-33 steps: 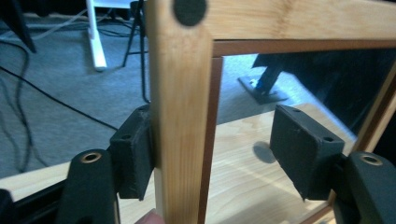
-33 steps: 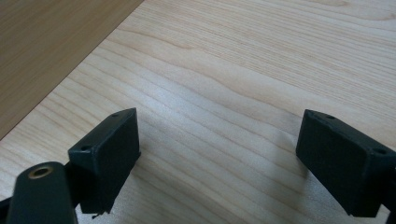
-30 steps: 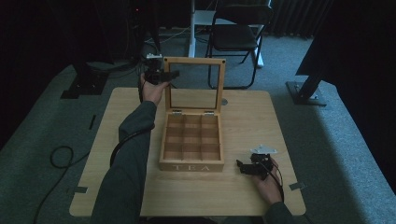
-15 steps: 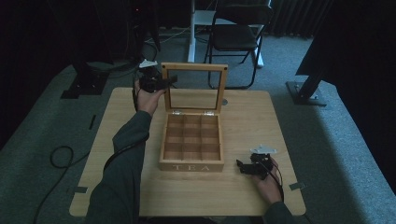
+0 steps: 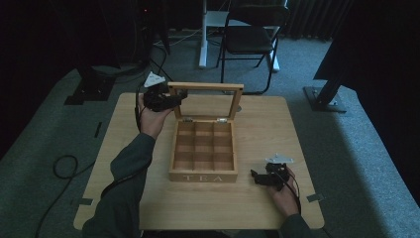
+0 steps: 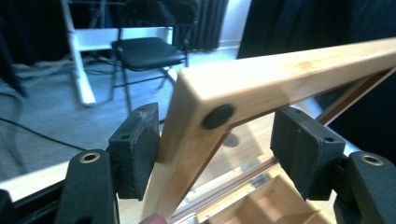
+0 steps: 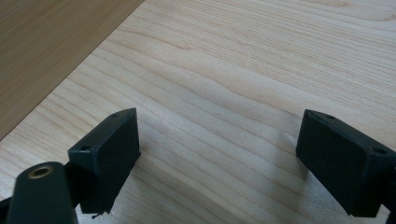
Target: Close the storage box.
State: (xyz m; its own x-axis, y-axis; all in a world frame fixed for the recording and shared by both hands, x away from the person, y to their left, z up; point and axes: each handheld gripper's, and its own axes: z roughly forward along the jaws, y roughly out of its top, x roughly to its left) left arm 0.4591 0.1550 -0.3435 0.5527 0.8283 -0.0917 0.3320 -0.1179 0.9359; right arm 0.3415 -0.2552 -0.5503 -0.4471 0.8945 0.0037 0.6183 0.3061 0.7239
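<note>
A wooden tea box point(image 5: 203, 156) sits in the middle of the table point(image 5: 124, 134), with the word TEA on its front wall and nine little square holes inside. Its lid point(image 5: 206, 88) stands straight up at the back of the box (the lid is a wood frame with a clear pane). The left gripper point(image 5: 179, 97) is at the lid's top left corner. Its jaws are wide apart with the corner between them, and one pad touches the frame point(image 6: 261, 81). The right gripper point(image 5: 255, 177) rests on the table just to the right of the box's front corner, jaws wide apart with only bare wood between them.
</note>
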